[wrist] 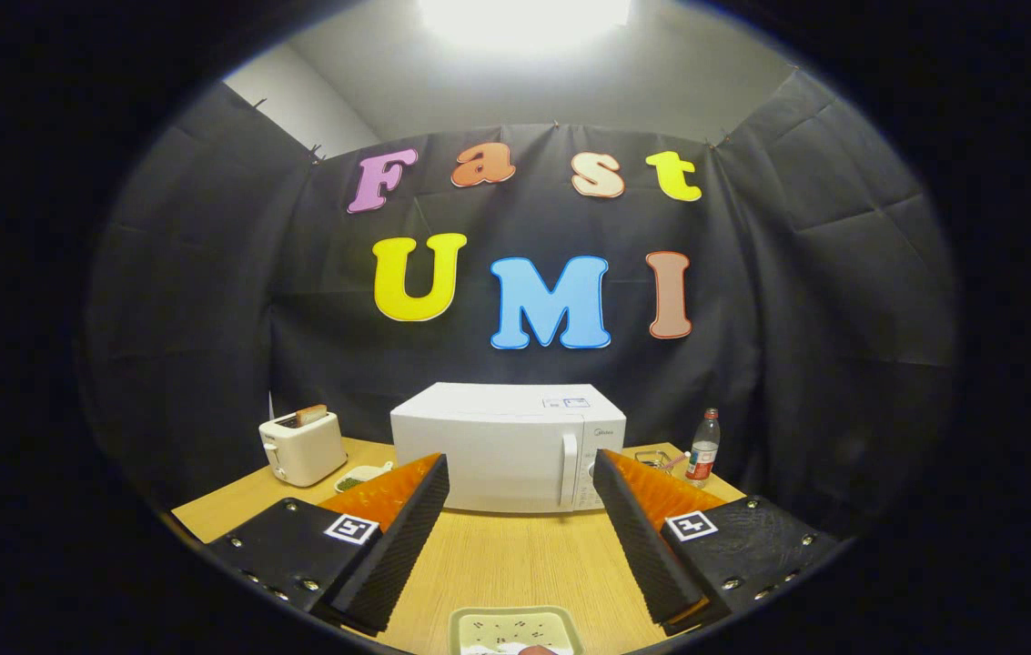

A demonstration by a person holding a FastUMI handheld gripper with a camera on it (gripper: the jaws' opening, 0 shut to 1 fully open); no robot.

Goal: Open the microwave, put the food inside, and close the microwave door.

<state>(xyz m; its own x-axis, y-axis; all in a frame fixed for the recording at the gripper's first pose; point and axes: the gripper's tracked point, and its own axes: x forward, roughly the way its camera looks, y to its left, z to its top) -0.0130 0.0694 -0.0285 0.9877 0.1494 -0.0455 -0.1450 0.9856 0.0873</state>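
Right now the gripper (521, 473) is spread wide with nothing between its two fingers (406, 537), which have bumpy ridged pads. It hangs over a smooth wooden desk (515, 555) with fine lines in the grain. One white microwave (508, 448) stands beyond the fingers at twelve o'clock, a boxy thing with its door shut and one tall handle (569, 468) near its right side. One food tray (515, 630), pale with rounded corners and small dark specks in it, lies close under the gripper at six o'clock. One white toaster (301, 446) with a slice of bread (310, 415) sticking up sits at ten o'clock. One small dish (358, 477) with something green lies between the toaster and the microwave. One clear plastic bottle (703, 448) with a red cap stands at two o'clock, with something small I cannot make out beside it.
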